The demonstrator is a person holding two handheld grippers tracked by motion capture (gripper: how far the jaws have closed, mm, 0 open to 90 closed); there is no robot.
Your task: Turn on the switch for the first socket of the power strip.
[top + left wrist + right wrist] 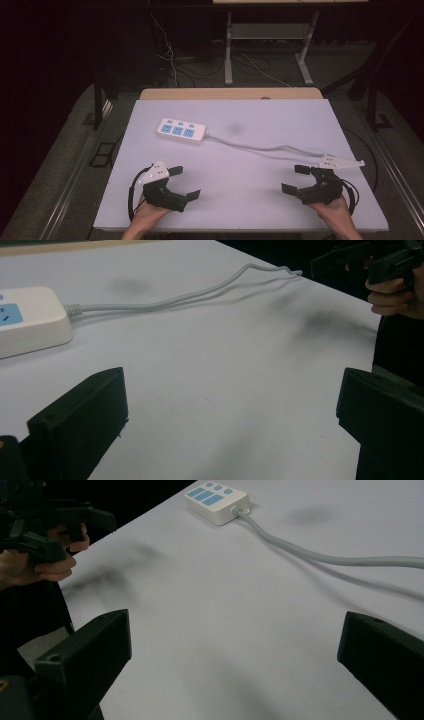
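Observation:
A white power strip (181, 130) with blue sockets lies on the white table top (260, 120), left of centre; its grey cord (265, 148) runs right toward the table's right edge. My left gripper (183, 182) rests near the front left of the table, jaws wide open with nothing between them. My right gripper (296, 179) sits near the front right, also open and empty. In the left gripper view the strip (27, 320) is at the left and the cord (170, 301) crosses the top. The right gripper view has the strip (216, 498) at the top and the cord (320, 555) trailing right.
Beyond the table's wooden far edge (230, 93) stands a metal desk frame (270, 45) with loose cables on the dark floor. The table's front edge (240, 230) is just before the hands. Bare white surface lies between both grippers and the strip.

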